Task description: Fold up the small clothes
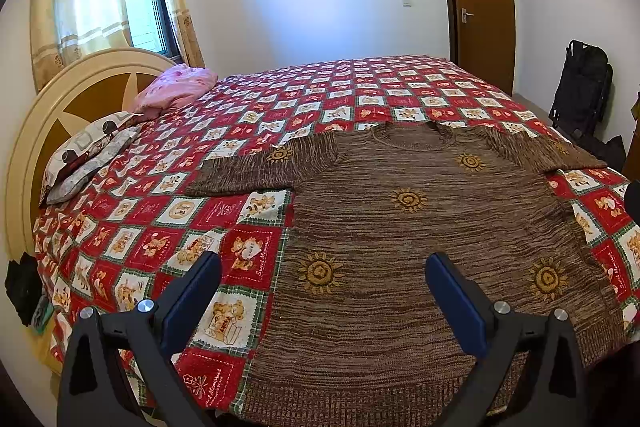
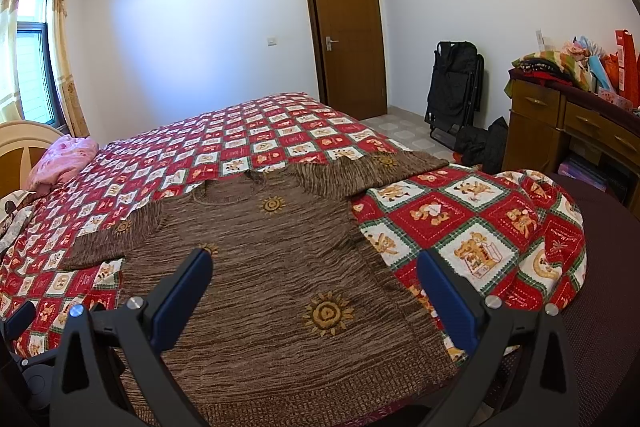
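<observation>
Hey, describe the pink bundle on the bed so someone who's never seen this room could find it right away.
Start at the bed with its red-and-white teddy-bear quilt and go to the rounded cream headboard under the curtained window. The pink bundle lies at that end, on the side farthest from the tongs. It is the only plain pink, crumpled thing; the pillows beside it are grey and white, patterned.

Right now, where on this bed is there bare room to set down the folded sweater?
The far half of the quilt, between the brown sweater collar and the wall, lies bare. Another bare patch sits between the sweater's sleeve and the pillows. It is crowded by the headboard, with pillows and a pink bundle.
</observation>
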Tool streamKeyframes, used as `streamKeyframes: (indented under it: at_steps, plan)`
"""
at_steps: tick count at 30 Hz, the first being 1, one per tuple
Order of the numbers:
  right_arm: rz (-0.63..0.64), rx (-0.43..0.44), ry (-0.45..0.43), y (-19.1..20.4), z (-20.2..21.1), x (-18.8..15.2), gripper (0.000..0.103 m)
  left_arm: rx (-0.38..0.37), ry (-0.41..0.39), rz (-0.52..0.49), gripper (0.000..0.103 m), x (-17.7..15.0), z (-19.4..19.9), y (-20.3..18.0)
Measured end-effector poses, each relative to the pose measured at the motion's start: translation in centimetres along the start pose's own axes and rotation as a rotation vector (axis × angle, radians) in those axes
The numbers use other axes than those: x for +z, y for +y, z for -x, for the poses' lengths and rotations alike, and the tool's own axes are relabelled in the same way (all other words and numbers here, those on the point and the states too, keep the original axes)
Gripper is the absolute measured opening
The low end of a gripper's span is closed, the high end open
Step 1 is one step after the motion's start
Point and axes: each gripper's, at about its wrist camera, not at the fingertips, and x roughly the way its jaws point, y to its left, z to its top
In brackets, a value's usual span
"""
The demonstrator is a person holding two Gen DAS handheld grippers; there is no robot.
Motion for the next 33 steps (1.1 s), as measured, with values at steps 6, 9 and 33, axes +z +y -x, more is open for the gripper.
streamKeyframes:
  at_steps: [6,9,33]
  plan:
    - [0.0,0.0,0.0,-0.02,-0.01,-0.01,0.103,-0.001,0.003,0.003,0.102,-0.11,-0.08,0.07]
    - [-0.001,0.0,0.002,0.0,-0.01,0.0,0.103,-0.002,0.006,0.002,0.102,-0.17,-0.13,0.09]
    - [-0.001,0.006,0.019,0.05,-0.38,-0.47,0.103,-0.019,0.03,0.009,0.102,-0.06,-0.58,0.32]
